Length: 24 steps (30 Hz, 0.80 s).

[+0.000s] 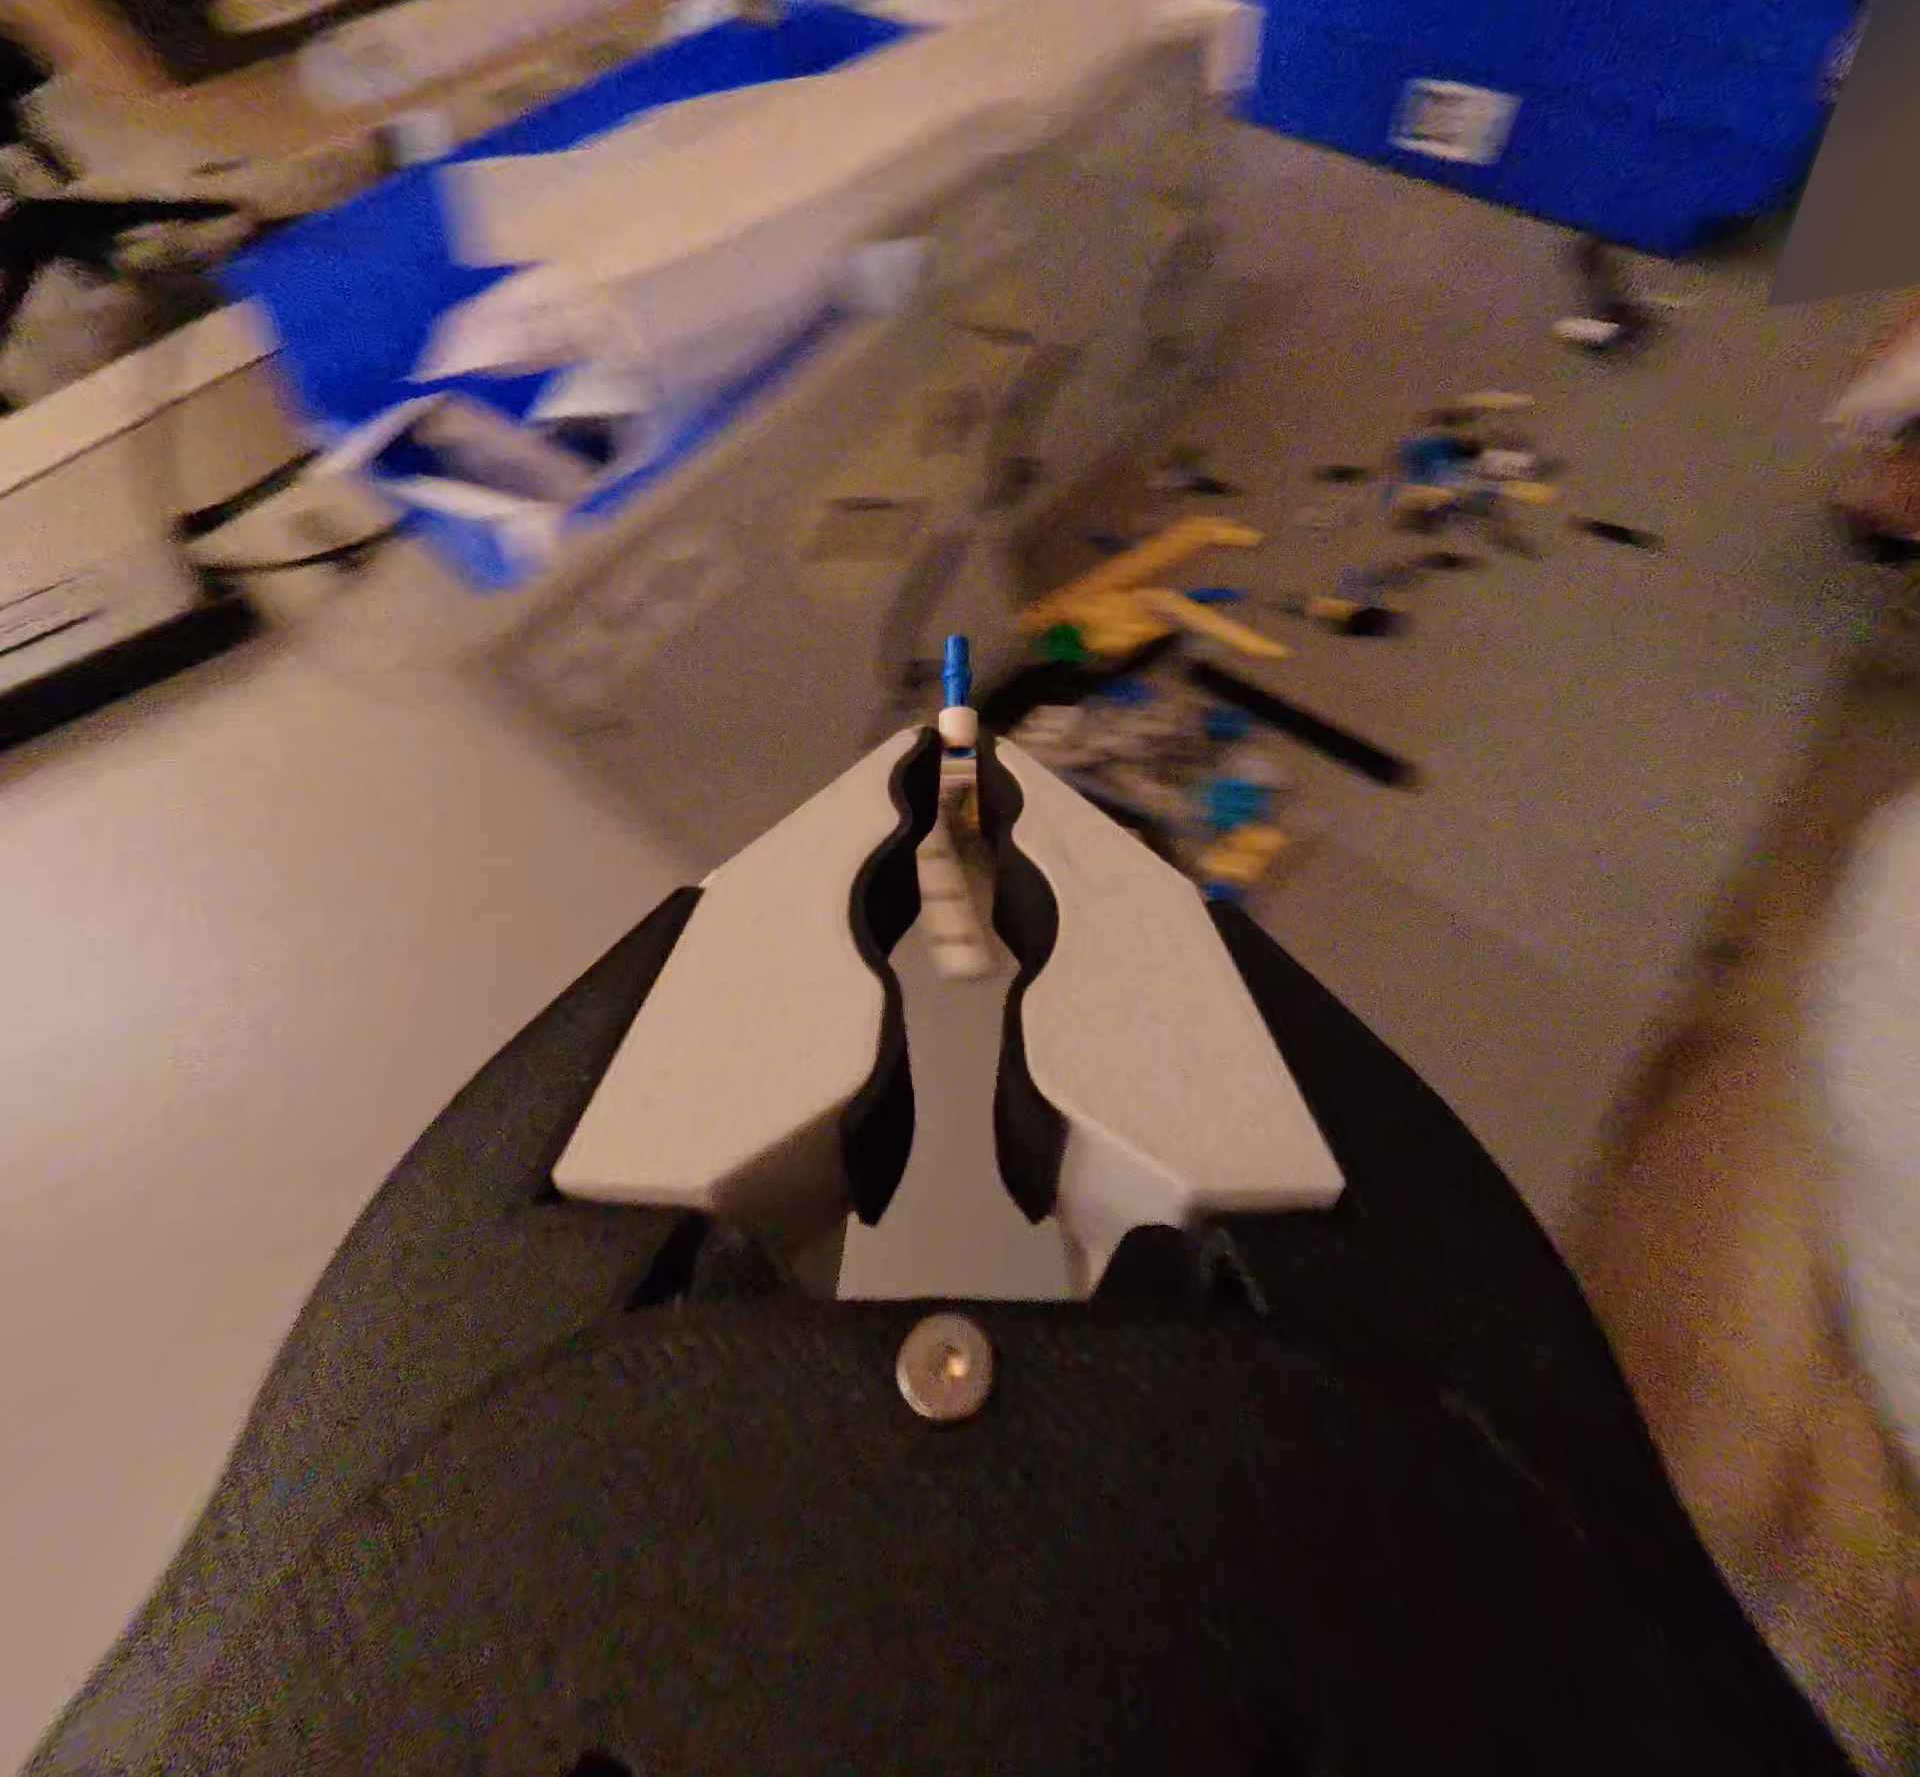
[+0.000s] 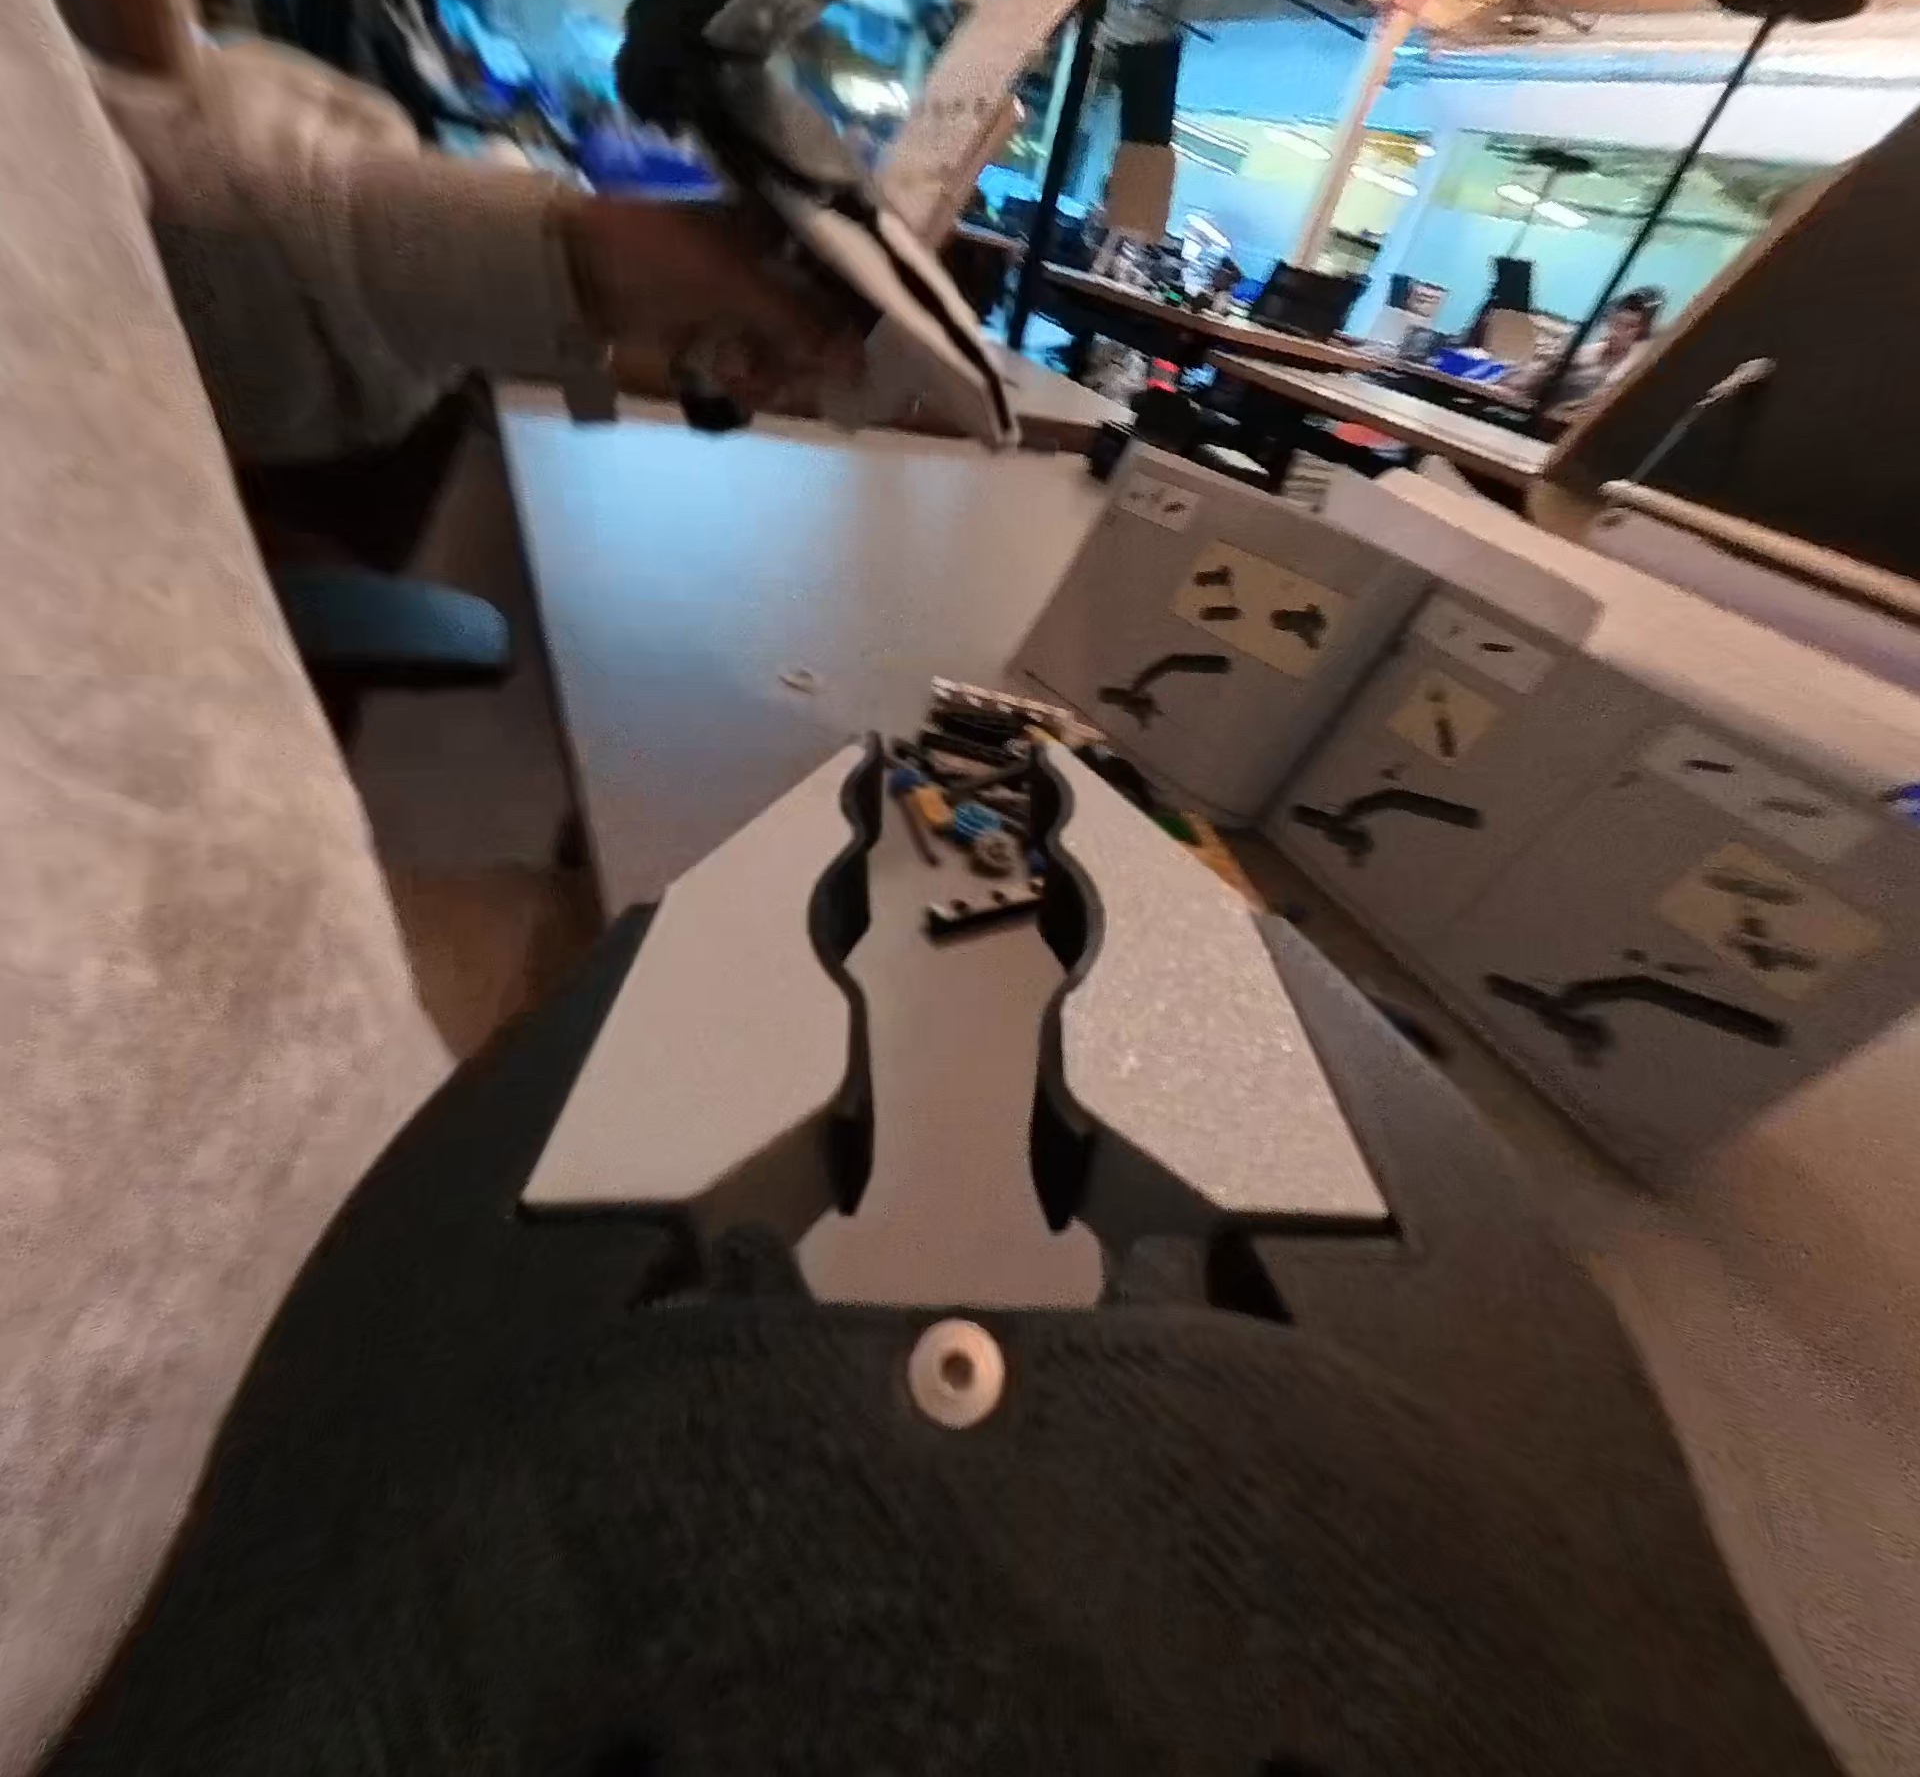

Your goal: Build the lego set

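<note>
My left gripper is shut on a small lego piece: a pale beam with a white bush and a blue pin sticking out past the tips. It is held in the air above the table. A blurred pile of loose lego parts, yellow, black and blue, lies on the table beyond it to the right. My right gripper is open and empty, low over the table, with lego parts showing between its fingers. The left gripper also shows high at the upper left of the right wrist view.
White boxes with pictures of parts stand along the right of the table. Blue bins and white boxes lie beyond the table. A person's sleeve and hand hold the left gripper. Both views are blurred. One gripper's finger ends stand about 20 cm off the other's.
</note>
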### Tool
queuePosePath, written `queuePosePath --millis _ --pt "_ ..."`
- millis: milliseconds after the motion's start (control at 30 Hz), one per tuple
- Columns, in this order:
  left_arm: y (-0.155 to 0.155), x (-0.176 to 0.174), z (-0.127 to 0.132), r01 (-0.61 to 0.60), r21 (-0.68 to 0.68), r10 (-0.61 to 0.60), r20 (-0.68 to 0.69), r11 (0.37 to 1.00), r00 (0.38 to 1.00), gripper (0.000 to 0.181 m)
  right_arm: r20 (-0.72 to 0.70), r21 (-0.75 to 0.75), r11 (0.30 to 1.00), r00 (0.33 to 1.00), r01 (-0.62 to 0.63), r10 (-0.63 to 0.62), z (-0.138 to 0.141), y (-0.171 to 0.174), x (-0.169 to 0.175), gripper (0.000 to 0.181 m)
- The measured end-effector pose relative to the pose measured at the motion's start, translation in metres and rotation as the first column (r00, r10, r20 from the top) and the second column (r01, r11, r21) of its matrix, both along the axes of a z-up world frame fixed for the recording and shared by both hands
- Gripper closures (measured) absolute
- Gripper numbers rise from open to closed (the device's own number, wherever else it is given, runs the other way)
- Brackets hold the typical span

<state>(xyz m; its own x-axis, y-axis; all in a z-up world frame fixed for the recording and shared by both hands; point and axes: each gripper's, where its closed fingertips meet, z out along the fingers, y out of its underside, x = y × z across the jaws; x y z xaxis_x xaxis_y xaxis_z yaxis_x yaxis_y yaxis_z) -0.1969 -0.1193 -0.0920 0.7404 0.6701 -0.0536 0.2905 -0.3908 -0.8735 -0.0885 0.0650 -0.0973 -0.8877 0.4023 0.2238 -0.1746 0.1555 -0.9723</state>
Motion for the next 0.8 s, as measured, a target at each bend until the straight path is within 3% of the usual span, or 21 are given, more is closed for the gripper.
queuePosePath --millis 100,167,333,433,533,800 --pt "0.079 0.090 -0.009 0.189 0.046 -0.191 0.043 0.981 0.981 0.176 0.178 -0.154 0.981 0.973 -0.119 0.146 0.008 -0.005 0.021 0.146" --pt "0.123 0.140 -0.019 0.277 0.188 -0.304 0.134 0.942 0.943 0.176 0.273 -0.178 0.965 0.933 -0.191 0.235 0.003 -0.002 0.038 0.146" --pt "0.181 0.216 -0.037 0.354 0.455 -0.519 0.313 0.817 0.795 0.176 0.399 -0.072 0.939 0.853 -0.337 0.337 -0.026 0.016 0.088 0.152" --pt "0.200 0.244 -0.040 0.376 0.547 -0.619 0.369 0.747 0.693 0.176 0.452 -0.047 0.912 0.806 -0.408 0.383 -0.034 0.024 0.118 0.157" --pt "0.208 0.258 -0.042 0.400 0.567 -0.662 0.388 0.720 0.641 0.177 0.483 -0.059 0.896 0.773 -0.441 0.412 -0.033 0.028 0.139 0.166" --pt "0.209 0.267 -0.041 0.419 0.596 -0.709 0.411 0.685 0.573 0.177 0.535 -0.102 0.882 0.722 -0.461 0.439 -0.032 0.027 0.155 0.178"
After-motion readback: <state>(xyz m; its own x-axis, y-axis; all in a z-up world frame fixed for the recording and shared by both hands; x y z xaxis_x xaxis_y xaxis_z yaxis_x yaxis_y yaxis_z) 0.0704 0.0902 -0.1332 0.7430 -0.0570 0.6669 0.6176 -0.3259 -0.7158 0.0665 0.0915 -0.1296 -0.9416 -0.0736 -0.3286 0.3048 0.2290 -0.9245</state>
